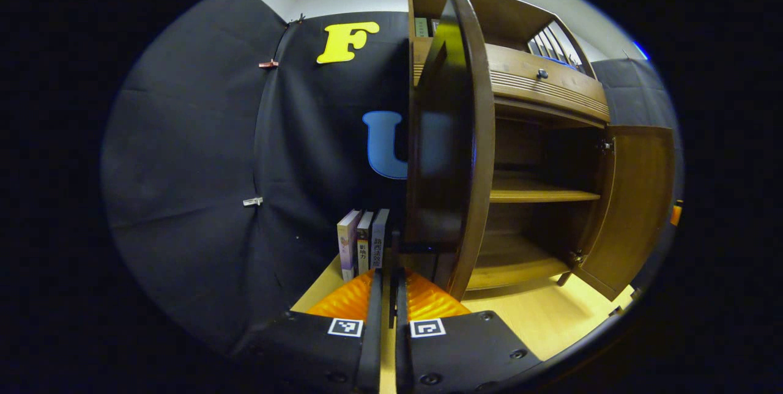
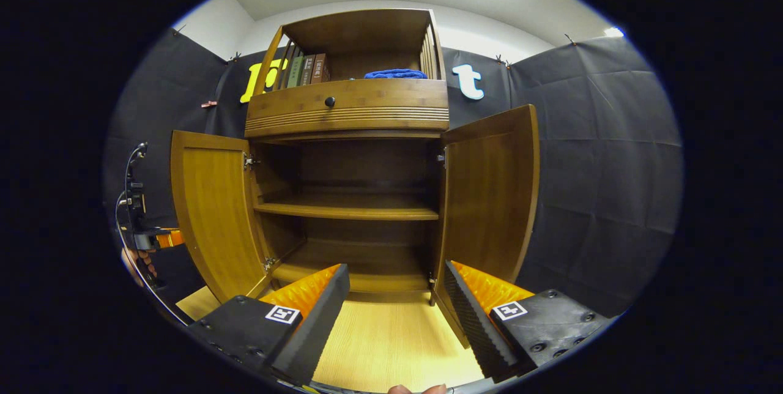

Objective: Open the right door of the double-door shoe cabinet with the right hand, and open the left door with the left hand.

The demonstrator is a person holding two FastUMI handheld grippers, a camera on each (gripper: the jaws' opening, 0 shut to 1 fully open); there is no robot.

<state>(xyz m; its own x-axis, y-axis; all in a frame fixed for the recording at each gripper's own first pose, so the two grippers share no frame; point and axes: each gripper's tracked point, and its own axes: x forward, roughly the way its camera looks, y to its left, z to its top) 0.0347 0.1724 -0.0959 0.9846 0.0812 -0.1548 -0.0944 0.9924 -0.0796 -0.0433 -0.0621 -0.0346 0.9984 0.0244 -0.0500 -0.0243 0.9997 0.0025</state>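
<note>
Shoe cabinet (image 2: 348, 198) stands on the table (image 2: 385, 345) against the booth wall, left door (image 2: 211, 216) and right door (image 2: 489, 198) swung out either side. Books (image 1: 362, 244) stand left of it (upright). Drawer (image 2: 348, 109) above the shelves (image 2: 345, 210).

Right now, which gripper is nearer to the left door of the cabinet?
Left. The left gripper sits right at the left door, near its bottom edge. The right gripper hangs open before the cabinet's middle, apart from it.

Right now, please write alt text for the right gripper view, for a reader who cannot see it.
A brown wooden double-door shoe cabinet stands with both lower doors swung open, showing bare shelves inside. The right gripper, fingers apart, faces it above the light wooden floor.
</note>
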